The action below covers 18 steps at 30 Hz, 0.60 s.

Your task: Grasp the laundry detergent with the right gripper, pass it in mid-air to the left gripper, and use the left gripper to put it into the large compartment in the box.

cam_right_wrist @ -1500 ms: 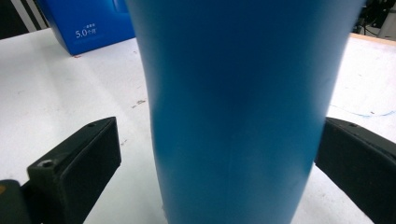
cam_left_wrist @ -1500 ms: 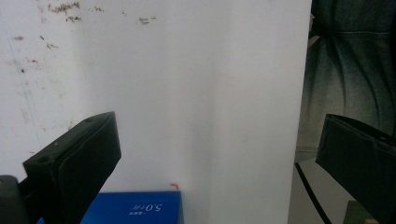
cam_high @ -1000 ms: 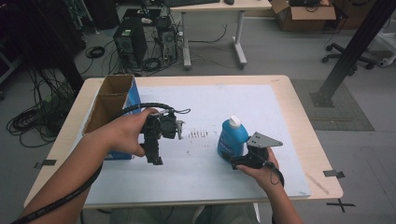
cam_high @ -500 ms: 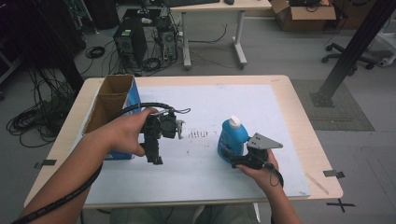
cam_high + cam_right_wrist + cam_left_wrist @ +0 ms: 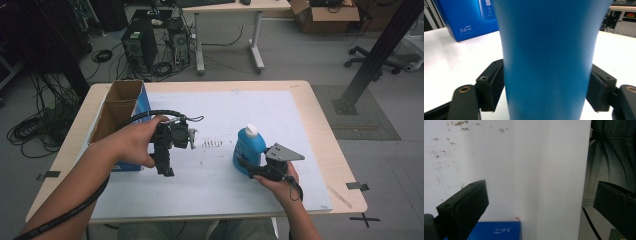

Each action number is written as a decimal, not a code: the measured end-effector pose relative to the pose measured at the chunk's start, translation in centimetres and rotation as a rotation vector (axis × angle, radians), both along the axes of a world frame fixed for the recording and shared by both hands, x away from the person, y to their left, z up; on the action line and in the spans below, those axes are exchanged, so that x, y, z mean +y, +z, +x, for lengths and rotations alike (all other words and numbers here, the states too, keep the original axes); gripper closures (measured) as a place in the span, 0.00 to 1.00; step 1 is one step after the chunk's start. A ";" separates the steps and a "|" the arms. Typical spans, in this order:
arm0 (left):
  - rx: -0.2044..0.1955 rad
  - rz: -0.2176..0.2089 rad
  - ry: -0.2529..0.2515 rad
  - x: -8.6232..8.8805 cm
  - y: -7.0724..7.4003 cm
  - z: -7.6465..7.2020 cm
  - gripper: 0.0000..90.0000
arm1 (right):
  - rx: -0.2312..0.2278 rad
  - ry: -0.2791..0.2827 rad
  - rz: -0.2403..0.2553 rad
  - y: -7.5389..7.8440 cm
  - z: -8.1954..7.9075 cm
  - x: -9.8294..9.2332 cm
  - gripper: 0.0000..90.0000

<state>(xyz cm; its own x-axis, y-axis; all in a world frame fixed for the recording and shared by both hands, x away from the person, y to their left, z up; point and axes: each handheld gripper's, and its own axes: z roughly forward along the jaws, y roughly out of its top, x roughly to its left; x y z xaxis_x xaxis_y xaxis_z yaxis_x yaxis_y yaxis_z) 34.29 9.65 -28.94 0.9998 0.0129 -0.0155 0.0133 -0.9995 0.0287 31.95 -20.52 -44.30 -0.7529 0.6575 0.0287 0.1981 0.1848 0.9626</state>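
Observation:
A blue bottle (image 5: 248,146) with a white cap (image 5: 251,130) stands upright on the white sheet, right of centre. My right gripper (image 5: 248,164) is shut on its lower body from the near side. In the right gripper view the bottle (image 5: 549,50) stands between the jaws, and both pads (image 5: 492,85) press its sides. My left gripper (image 5: 163,162) is held in a hand left of centre, above the sheet, jaws pointing toward the near edge. In the left gripper view it (image 5: 541,187) is wide open with nothing between the fingers.
An open blue carton (image 5: 120,107) with a brown inside stands at the table's left edge; its corner (image 5: 496,230) lies just under the left jaws, and it (image 5: 471,17) stands behind the bottle. Dark specks (image 5: 212,144) mark the sheet (image 5: 210,195). The table's near edge (image 5: 587,170) borders dark clothing.

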 end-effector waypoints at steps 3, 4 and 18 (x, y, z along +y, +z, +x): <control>-0.001 -0.003 -0.006 0.0 0.0 0.0 0.00 | -0.005 -0.001 -0.009 -0.1 0.0 0.2 0.35; -0.001 -0.002 -0.007 0.0 0.0 0.0 0.00 | -0.006 -0.001 -0.009 -0.1 -0.1 0.2 0.36; -0.003 -0.004 -0.002 0.0 0.1 -0.1 0.00 | -0.042 -0.024 -0.038 -0.1 -0.3 0.4 0.49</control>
